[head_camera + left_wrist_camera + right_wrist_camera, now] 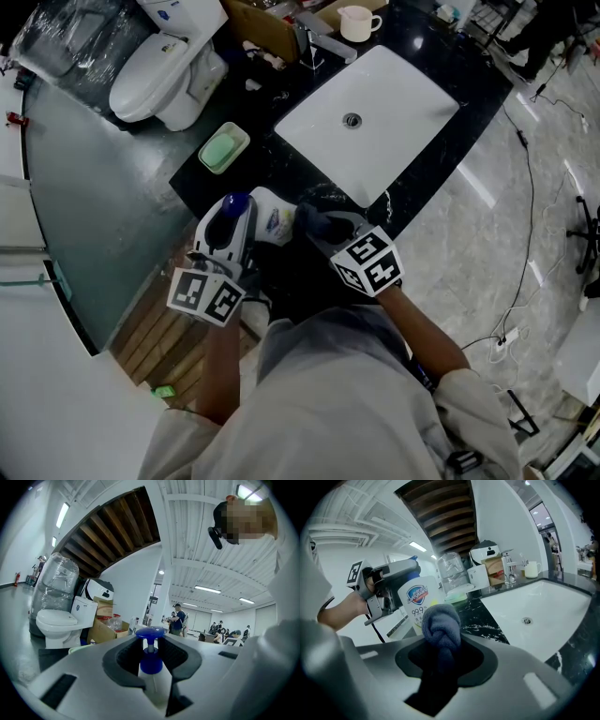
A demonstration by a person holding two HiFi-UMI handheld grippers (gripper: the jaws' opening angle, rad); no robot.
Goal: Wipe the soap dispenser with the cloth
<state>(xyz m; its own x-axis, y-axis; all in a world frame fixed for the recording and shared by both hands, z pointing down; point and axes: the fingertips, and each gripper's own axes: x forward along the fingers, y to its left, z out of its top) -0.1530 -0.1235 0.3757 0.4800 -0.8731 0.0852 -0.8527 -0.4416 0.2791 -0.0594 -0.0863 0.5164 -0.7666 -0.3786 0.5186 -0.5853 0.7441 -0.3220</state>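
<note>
By the counter (281, 169) | left gripper (150, 654) jaws clamp soap dispenser (416, 603), its base hidden | right gripper (440, 641) jaws clamp cloth (440, 620)

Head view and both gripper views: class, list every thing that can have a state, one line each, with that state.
Soap dispenser, upright, gripped near its top.
Left tongs, shut on the soap dispenser.
Cloth, bunched up, gripped.
Right tongs, shut on the cloth.
Sink, empty, no water.
Tap, off.
Toilet, lid down.
Mug, upright.
</note>
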